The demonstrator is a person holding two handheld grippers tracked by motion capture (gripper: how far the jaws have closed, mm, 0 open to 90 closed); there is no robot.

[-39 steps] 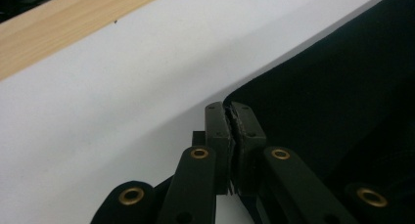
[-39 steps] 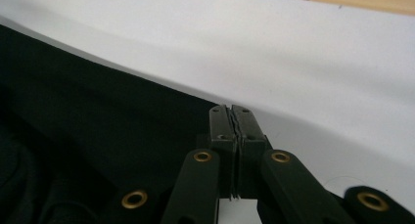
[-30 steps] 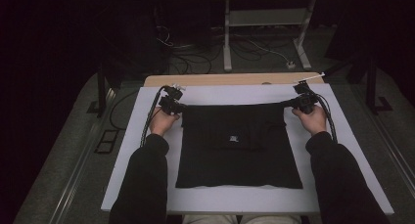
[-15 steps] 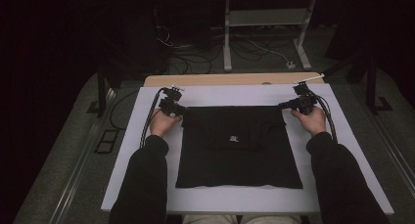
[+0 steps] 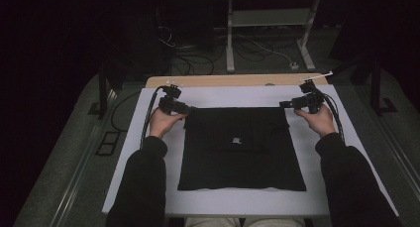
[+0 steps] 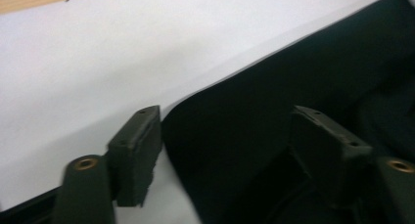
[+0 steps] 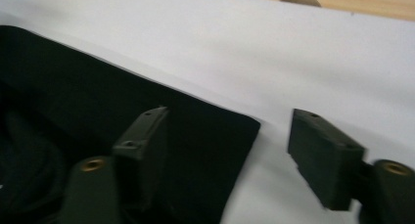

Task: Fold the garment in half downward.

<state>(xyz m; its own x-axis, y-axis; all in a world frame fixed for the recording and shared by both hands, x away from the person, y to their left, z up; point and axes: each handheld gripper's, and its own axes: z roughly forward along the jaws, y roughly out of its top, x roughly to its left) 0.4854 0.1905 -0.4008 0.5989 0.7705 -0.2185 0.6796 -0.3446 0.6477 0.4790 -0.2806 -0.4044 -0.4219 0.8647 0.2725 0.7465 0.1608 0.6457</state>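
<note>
Cloth (image 5: 241, 148), black and folded, lies flat on the white sheet (image 5: 247, 95) over the table. Both grippers have just been opening: the left gripper (image 5: 184, 108) and right gripper (image 5: 283, 104) now stand apart at its far corners, released. That fold looks finished.

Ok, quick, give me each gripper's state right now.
Left gripper: open, jaws just opened, astride the black cloth's far left corner.
Right gripper: open, jaws just opened, astride its far right corner.
</note>
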